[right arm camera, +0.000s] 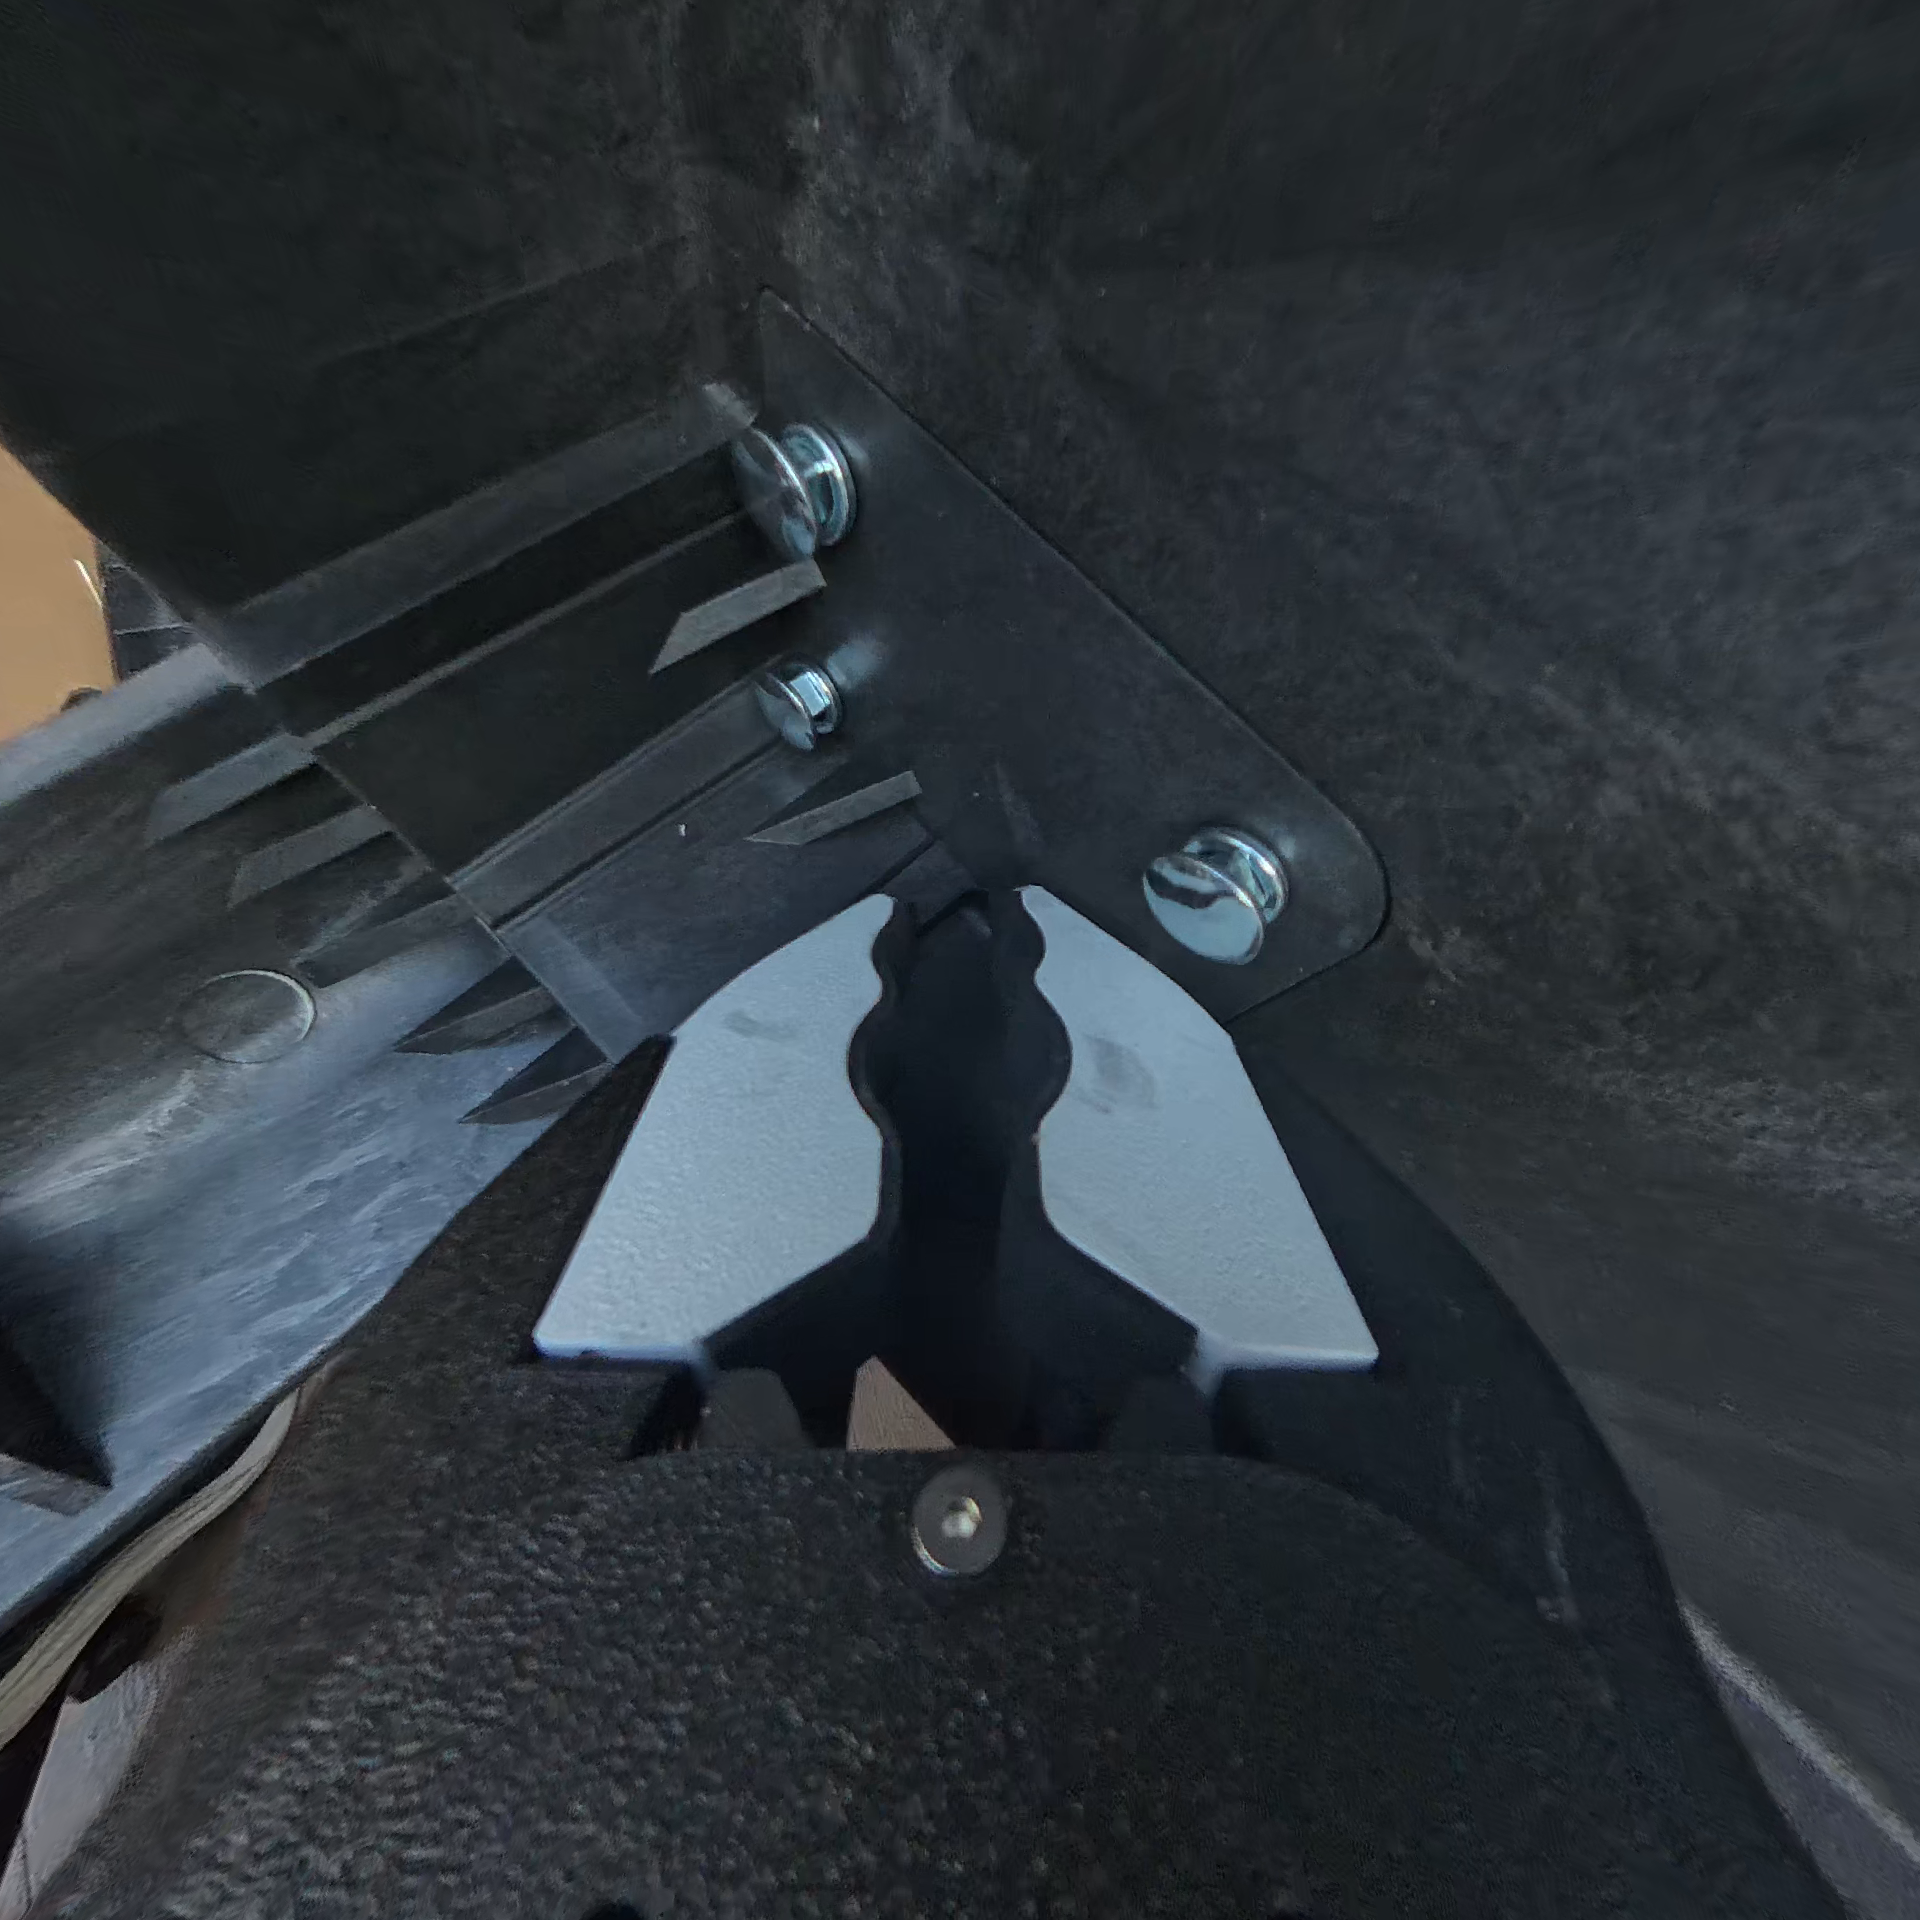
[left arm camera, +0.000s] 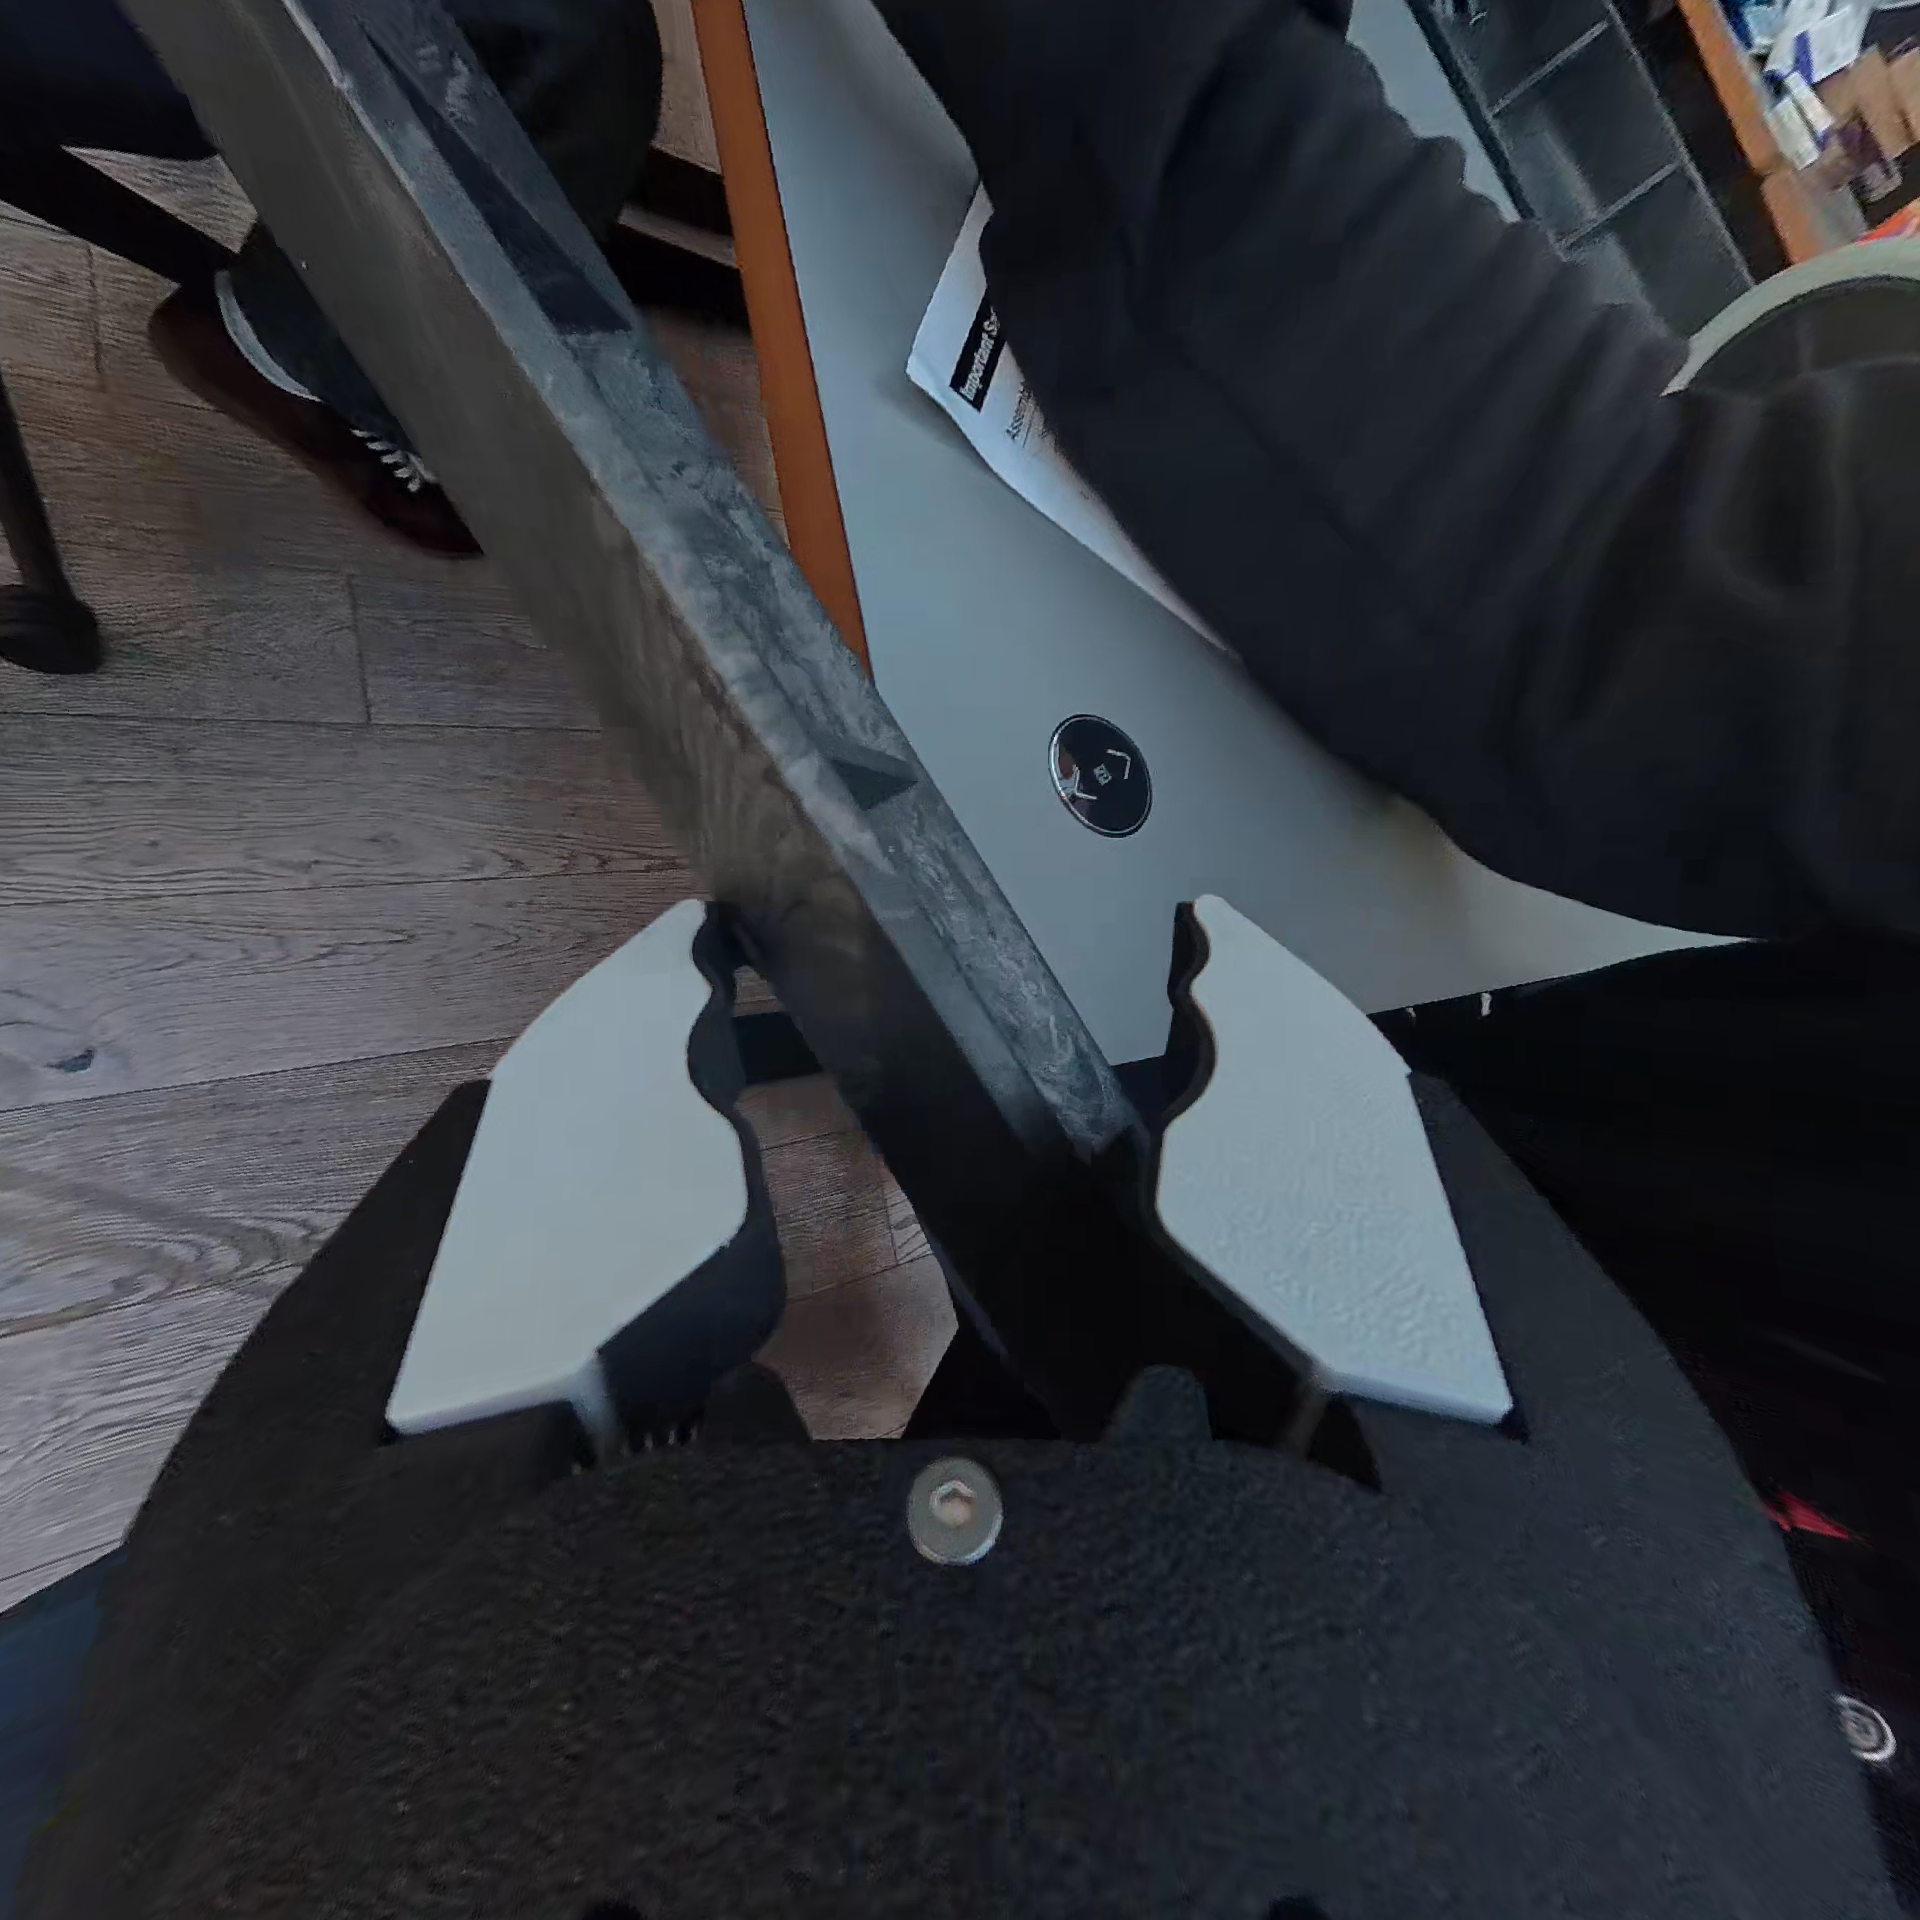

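In the left wrist view my left gripper (left arm camera: 951, 914) stands wide open. A long black plastic bar (left arm camera: 665, 540) with grey scuffs runs slantwise between its fingers. The bar lies against the left fingertip (left arm camera: 686, 935), and the right fingertip stands clear of it. In the right wrist view my right gripper (right arm camera: 956, 902) is nearly closed, with its tips at the lower edge of a black metal bracket (right arm camera: 1039, 665). The bracket sits on a black fabric-covered underside (right arm camera: 1455, 416) and carries three silver screws (right arm camera: 1216, 894). A small dark part sits between the tips; I cannot tell whether the pads press on it.
A white tabletop (left arm camera: 997, 623) with a round black control button (left arm camera: 1099, 774) and a printed sheet (left arm camera: 987, 343) lies beyond the bar. A person's dark sleeve (left arm camera: 1403, 416) crosses it. Wooden floor (left arm camera: 260, 831) and a shoe (left arm camera: 343, 436) are at the left. Black ribbed plastic (right arm camera: 416, 675) is left of the bracket.
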